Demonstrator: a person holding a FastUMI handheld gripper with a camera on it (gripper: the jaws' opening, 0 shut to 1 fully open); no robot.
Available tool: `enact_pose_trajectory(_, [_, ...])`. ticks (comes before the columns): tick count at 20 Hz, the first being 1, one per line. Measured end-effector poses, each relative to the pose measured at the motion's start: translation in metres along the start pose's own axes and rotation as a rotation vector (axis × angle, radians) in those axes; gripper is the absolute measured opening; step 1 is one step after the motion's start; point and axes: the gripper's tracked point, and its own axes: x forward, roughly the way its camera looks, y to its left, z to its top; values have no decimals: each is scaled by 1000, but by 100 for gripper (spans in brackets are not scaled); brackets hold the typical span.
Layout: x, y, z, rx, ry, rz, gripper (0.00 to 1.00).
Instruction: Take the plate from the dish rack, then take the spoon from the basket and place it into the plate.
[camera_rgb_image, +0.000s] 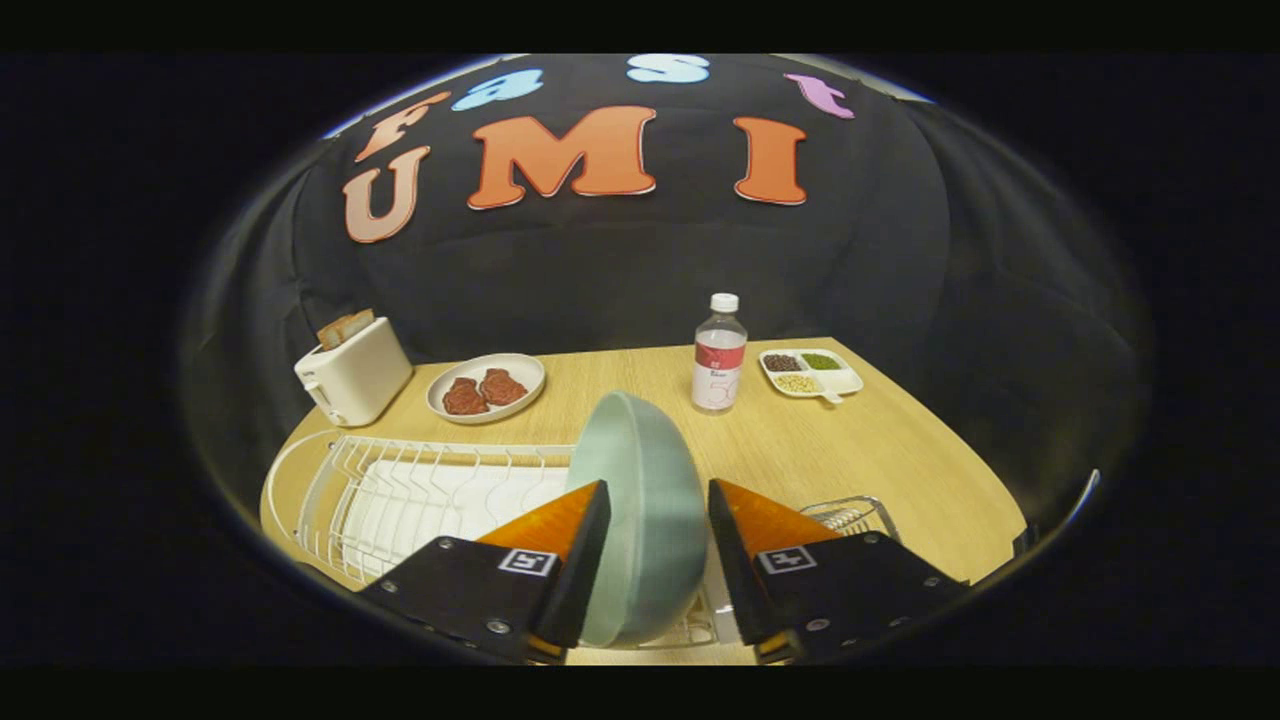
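A pale green plate (645, 450) stands on edge between my fingers, its hollow side facing left. My gripper (657, 487) is shut on it: the left finger (560, 530) presses the rim's front and the right finger (760, 525) presses its back. The plate's lower edge sits at the right end of the white wire dish rack (400, 490); I cannot tell whether it still rests in the rack. A small wire basket (850, 515) peeks out just behind the right finger, its contents hidden.
On the wooden table (860, 450) beyond the fingers stand a water bottle (718, 355), a divided dish of beans (810, 373), a plate with two pieces of meat (485, 388) and a white toaster (352, 370) holding bread.
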Motion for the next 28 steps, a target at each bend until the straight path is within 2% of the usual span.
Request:
enact_pose_trajectory(3, [-1, -3, -1, -19, 14, -63, 35])
enact_pose_trajectory(5, [-3, -2, 0, -25, 24, -85, 31])
enact_pose_trajectory(11, [-9, 9, 5, -99, 21, -140, 28])
enact_pose_trajectory(28, [-29, 9, 38, -162, -30, -226, 28])
